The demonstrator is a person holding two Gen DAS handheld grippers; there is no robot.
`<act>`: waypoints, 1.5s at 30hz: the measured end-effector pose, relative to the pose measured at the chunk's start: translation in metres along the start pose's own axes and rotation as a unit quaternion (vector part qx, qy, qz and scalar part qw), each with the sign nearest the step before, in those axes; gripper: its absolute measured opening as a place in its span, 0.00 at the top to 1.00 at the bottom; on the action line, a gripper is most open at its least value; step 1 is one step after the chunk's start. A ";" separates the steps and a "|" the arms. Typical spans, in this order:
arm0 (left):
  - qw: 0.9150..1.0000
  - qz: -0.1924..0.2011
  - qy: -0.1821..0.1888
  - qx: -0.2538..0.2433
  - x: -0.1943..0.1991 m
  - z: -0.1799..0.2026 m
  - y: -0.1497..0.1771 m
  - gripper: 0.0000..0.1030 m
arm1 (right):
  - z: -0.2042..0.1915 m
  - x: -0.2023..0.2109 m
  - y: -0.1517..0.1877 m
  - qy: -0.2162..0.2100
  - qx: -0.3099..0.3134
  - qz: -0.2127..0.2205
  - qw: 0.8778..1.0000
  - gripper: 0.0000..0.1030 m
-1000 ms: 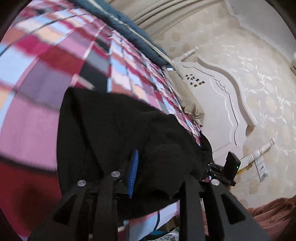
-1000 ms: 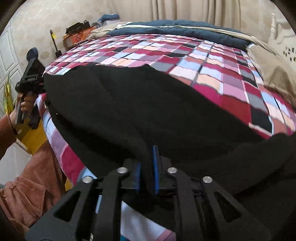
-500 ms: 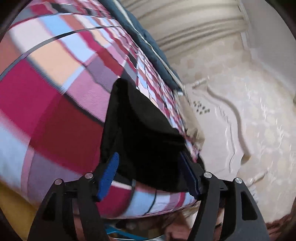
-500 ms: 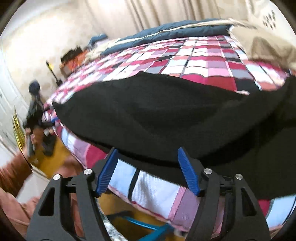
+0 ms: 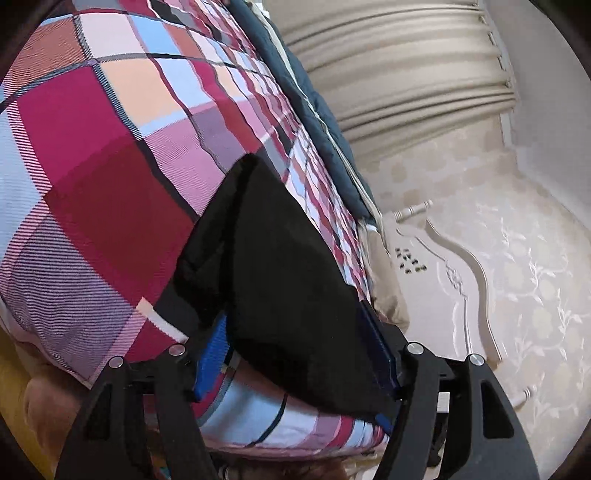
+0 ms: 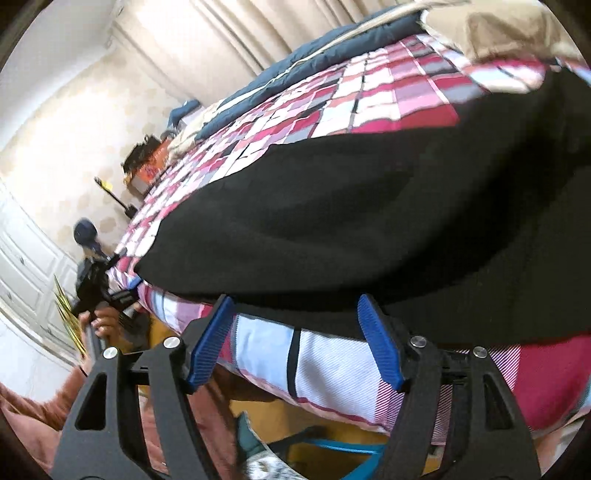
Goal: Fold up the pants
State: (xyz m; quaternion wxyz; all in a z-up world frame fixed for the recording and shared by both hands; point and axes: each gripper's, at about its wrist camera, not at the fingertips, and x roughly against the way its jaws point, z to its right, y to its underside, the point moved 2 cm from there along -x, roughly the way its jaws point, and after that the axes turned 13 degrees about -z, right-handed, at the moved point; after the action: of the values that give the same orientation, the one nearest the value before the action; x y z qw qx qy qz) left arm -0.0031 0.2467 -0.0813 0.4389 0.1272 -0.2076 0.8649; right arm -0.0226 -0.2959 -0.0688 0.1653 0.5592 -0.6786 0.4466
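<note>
Black fabric pants (image 6: 351, 221) lie flat along checked bedspread (image 5: 110, 155) edge for folding; left gripper (image 5: 295, 362) released, right gripper (image 6: 295, 339) jaws opening, nothing pinched.

Your pants (image 6: 369, 221) lie across the near edge of the bedspread (image 6: 369, 85), overhanging it toward six o'clock. The quilt (image 6: 314, 55) lies behind at twelve, the pillow (image 6: 491, 29) at one, the headboard (image 5: 454, 273) at three in the left view.
</note>
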 end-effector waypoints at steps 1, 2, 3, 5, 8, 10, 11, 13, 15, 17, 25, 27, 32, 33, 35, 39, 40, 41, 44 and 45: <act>1.000 0.003 -0.001 0.008 -0.001 -0.001 0.000 0.36 | 0.003 0.000 0.000 -0.007 -0.011 0.002 1.000 0.33; 1.000 0.008 -0.001 0.021 -0.002 -0.001 -0.001 0.37 | 0.006 0.000 0.000 -0.020 -0.026 0.006 0.999 0.33; 1.000 0.013 -0.004 0.026 -0.002 -0.001 -0.001 0.37 | 0.010 0.002 0.000 -0.038 -0.043 0.011 0.998 0.33; 0.999 0.020 -0.023 0.029 -0.003 0.003 0.000 0.37 | 0.016 0.003 0.001 -0.099 -0.095 0.021 0.990 0.32; 0.997 0.025 -0.071 0.008 -0.009 0.016 0.002 0.41 | 0.018 -0.003 0.004 -0.176 -0.149 0.030 0.973 0.32; 0.993 0.022 -0.116 -0.011 -0.016 0.022 0.001 0.50 | 0.015 -0.014 0.005 -0.207 -0.171 0.019 0.963 0.32; 0.992 0.020 -0.126 -0.013 -0.018 0.022 0.002 0.53 | 0.011 -0.022 0.006 -0.217 -0.177 0.012 0.960 0.32; 0.990 0.015 -0.136 -0.009 -0.022 0.020 0.000 0.56 | 0.004 -0.033 0.005 -0.216 -0.180 0.007 0.960 0.32; 0.990 0.015 -0.138 0.002 -0.023 0.017 -0.004 0.63 | -0.002 -0.039 -0.002 -0.221 -0.180 0.011 0.959 0.33; 0.991 0.016 -0.134 0.006 -0.023 0.016 -0.006 0.64 | -0.008 -0.048 -0.008 -0.218 -0.178 0.007 0.960 0.36; 0.979 0.031 -0.199 -0.036 -0.027 0.027 -0.018 0.72 | -0.035 -0.065 -0.019 -0.139 -0.132 -0.003 0.981 0.93; 0.975 0.028 -0.215 -0.049 -0.029 0.026 -0.019 0.72 | -0.046 -0.064 -0.019 -0.116 -0.106 0.004 0.988 0.93; 0.975 0.019 -0.211 -0.064 -0.030 0.018 -0.019 0.72 | -0.030 -0.079 0.000 -0.114 -0.110 -0.024 0.987 0.94; 0.973 0.015 -0.217 -0.074 -0.029 0.022 -0.019 0.72 | -0.030 -0.076 0.003 -0.122 -0.107 -0.030 0.986 0.86; 0.968 0.016 -0.234 -0.090 -0.021 0.032 -0.015 0.70 | -0.031 -0.063 0.003 -0.119 -0.098 -0.039 0.987 0.70; 0.956 0.038 -0.265 -0.117 -0.006 0.055 -0.013 0.49 | -0.022 -0.012 0.001 -0.057 -0.079 -0.031 0.995 0.52; 0.957 0.048 -0.258 -0.120 -0.001 0.062 -0.013 0.44 | -0.017 0.003 -0.004 -0.032 -0.075 -0.021 0.996 0.49; 0.959 0.054 -0.250 -0.120 0.000 0.067 -0.013 0.39 | -0.008 0.023 -0.012 0.005 -0.071 -0.006 0.997 0.46; 0.970 0.061 -0.207 -0.114 -0.004 0.083 -0.016 0.29 | 0.038 0.082 -0.055 0.131 -0.101 0.053 0.985 0.37; 0.974 0.053 -0.190 -0.114 -0.014 0.087 -0.018 0.28 | 0.052 0.095 -0.066 0.153 -0.115 0.067 0.979 0.35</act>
State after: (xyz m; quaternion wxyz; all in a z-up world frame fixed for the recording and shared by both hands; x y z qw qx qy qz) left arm 0.0229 0.2055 -0.0055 0.3569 0.2270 -0.3912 0.8173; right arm 0.0211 -0.3934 -0.0010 0.3001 0.4148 -0.7281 0.4558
